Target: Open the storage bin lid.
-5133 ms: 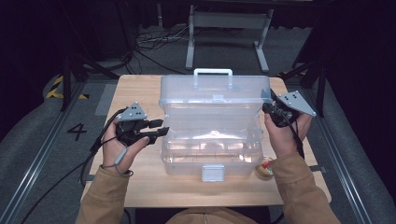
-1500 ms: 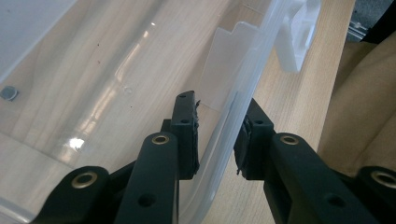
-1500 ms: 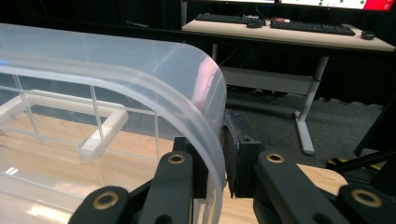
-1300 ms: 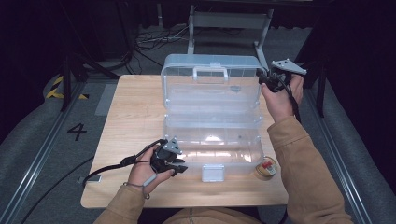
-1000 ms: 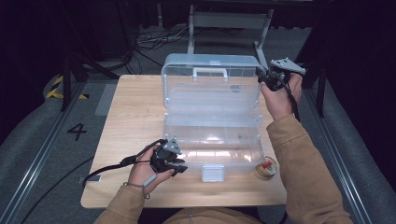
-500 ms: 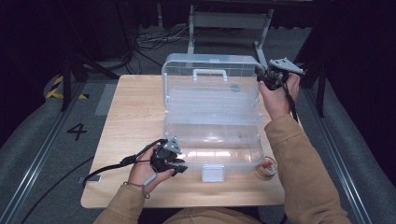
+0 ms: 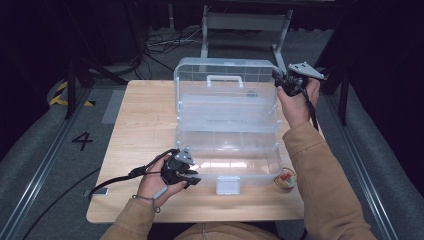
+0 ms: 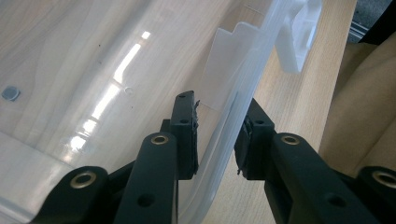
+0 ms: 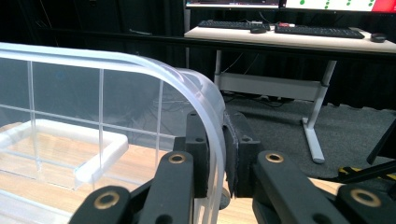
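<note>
I see the clear box [image 7: 227, 132] in the middle of the desk [image 7: 145, 115], with its lid [image 7: 225, 82] standing up at the far side. My right tongs [image 7: 281, 80] pinch the lid's far right corner; the right gripper view shows the rim squeezed between both pads. My left tongs [image 7: 187, 177] sit at the near left edge. The left gripper view shows the wall between spread pads, with a gap on each side. A tape roll [image 7: 285, 178] lies near right.
</note>
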The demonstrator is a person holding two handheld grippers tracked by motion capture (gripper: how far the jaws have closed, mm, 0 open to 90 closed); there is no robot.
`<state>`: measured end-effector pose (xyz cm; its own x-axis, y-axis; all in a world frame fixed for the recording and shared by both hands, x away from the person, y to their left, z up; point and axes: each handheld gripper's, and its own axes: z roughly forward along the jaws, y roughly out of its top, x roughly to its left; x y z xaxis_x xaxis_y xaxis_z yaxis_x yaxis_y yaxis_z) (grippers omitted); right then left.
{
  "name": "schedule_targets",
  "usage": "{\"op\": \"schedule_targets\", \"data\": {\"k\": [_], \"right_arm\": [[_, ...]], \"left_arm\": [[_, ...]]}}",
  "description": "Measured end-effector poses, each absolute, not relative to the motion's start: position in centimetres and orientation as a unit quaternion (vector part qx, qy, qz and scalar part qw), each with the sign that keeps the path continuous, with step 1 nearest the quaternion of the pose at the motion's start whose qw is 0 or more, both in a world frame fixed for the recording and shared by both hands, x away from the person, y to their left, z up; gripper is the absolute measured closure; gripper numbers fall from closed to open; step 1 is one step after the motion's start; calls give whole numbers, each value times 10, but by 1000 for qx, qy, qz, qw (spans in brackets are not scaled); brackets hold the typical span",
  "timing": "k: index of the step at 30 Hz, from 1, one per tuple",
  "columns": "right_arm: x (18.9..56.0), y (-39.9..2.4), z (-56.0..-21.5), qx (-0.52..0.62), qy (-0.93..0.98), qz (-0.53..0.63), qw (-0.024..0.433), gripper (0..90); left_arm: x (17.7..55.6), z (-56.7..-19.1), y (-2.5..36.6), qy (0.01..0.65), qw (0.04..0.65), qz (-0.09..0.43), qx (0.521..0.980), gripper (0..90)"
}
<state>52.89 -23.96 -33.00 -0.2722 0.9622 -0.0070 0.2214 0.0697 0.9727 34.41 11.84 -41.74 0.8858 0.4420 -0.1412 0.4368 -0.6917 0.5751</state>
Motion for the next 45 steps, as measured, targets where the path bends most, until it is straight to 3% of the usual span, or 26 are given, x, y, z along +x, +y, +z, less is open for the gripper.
{"op": "schedule_targets", "data": {"k": [45], "right_arm": [[571,-251,-352,462,653,504,326,797]], "left_arm": [[343,-418,119,242,318,12,917,703]]}}
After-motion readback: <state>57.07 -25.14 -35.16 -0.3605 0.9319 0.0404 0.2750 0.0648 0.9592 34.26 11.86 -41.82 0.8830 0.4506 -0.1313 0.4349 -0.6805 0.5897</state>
